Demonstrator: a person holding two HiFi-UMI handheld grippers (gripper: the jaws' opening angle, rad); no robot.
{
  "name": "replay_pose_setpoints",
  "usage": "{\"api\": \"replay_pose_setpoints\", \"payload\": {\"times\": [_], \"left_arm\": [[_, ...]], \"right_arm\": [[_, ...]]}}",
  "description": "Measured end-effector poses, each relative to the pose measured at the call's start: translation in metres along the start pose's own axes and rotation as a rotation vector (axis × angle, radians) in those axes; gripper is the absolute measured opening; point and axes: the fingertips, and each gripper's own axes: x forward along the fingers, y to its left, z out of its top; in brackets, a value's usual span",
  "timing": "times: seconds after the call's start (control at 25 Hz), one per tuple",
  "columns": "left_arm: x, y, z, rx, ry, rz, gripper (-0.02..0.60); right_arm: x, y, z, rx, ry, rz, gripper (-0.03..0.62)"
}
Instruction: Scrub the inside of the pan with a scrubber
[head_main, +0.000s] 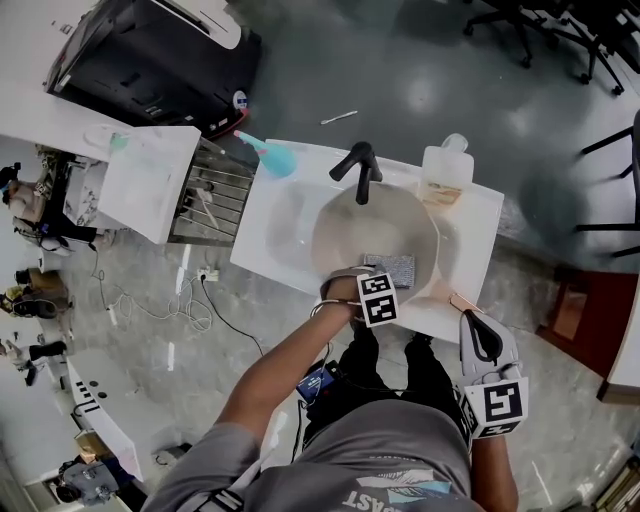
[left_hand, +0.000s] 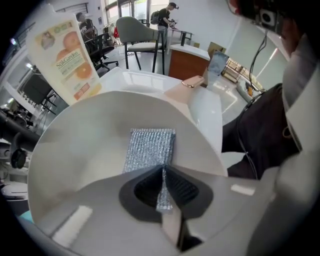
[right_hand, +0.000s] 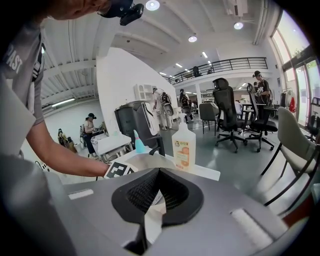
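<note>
the left gripper (left_hand: 164, 174) pinches the scrubber (left_hand: 150, 146) in its fingers; it lies flat inside the pan (left_hand: 85, 142), near the rim. the right gripper (right_hand: 159, 176) is outside the pan, fingers pressed together.

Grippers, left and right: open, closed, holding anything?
Left gripper: closed on the silver rectangular mesh scrubber.
Right gripper: closed, nothing held.

Head view: left gripper's (head_main: 375, 283) cube (head_main: 378, 298) hides its jaws, the scrubber's (head_main: 392, 268) near edge and the pan's (head_main: 345, 235) near rim; bottle (head_main: 446, 172) label too small to read.
</note>
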Motion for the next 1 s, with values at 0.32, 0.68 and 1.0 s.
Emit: {"api": "replay_pose_setpoints", "payload": {"times": [0.32, 0.68, 1.0], "left_arm": [[0.007, 0.043, 0.049, -0.046, -0.088, 0.099, 0.017], [0.004, 0.112, 0.030, -0.133, -0.069, 0.204, 0.017], [-0.013, 0.137, -0.034, -0.175, 0.018, 0.226, 0.017]], "right_arm": [[-0.010, -0.022, -0.011, 0.025, 0.006, -0.035, 0.002], [-0.011, -0.028, -0.019, 0.037, 0.019, -0.044, 0.002], [0.001, -0.011, -0.015, 0.015, 0.031, -0.008, 0.002]]}}
